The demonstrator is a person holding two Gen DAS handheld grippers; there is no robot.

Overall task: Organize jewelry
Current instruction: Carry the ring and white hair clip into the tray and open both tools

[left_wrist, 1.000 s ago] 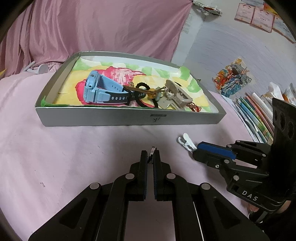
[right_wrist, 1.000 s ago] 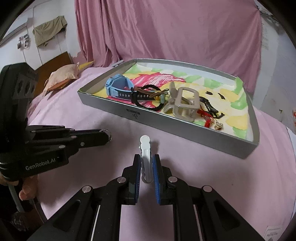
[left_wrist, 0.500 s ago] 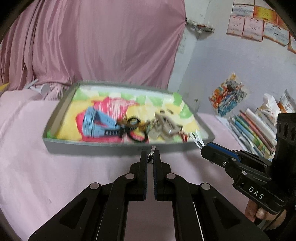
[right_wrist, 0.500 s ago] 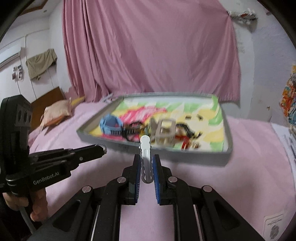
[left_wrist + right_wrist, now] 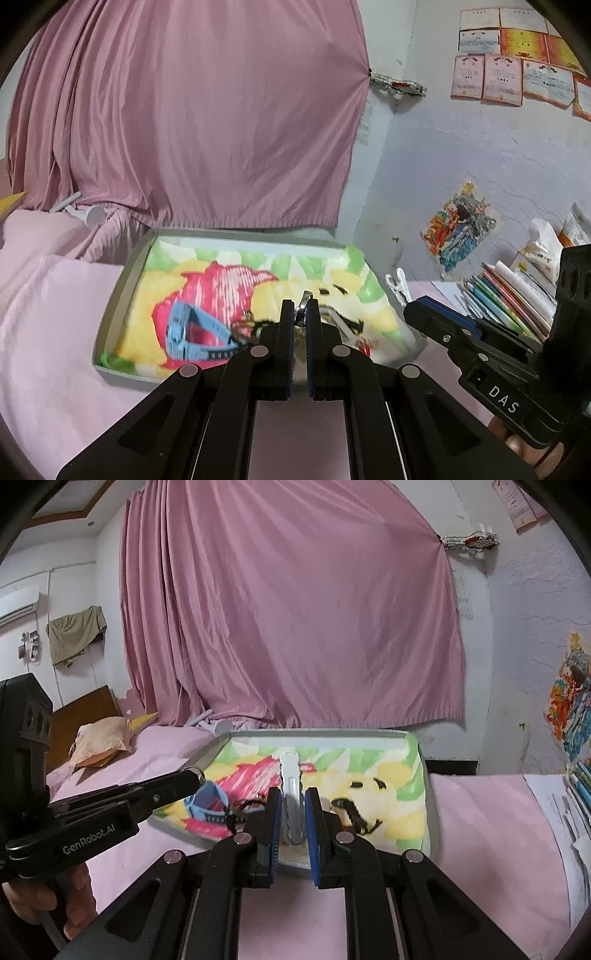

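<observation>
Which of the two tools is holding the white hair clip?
The right tool holds the white hair clip between its blue pads. The left tool is shut on a small silver ring instead.

Right gripper clamping white hair clip, left gripper pinching small ring, grey tray beyond, pink curtain behind

The far end of the grey tray is left bare; its near end is crowded by a blue watch and tangled dark pieces
</observation>
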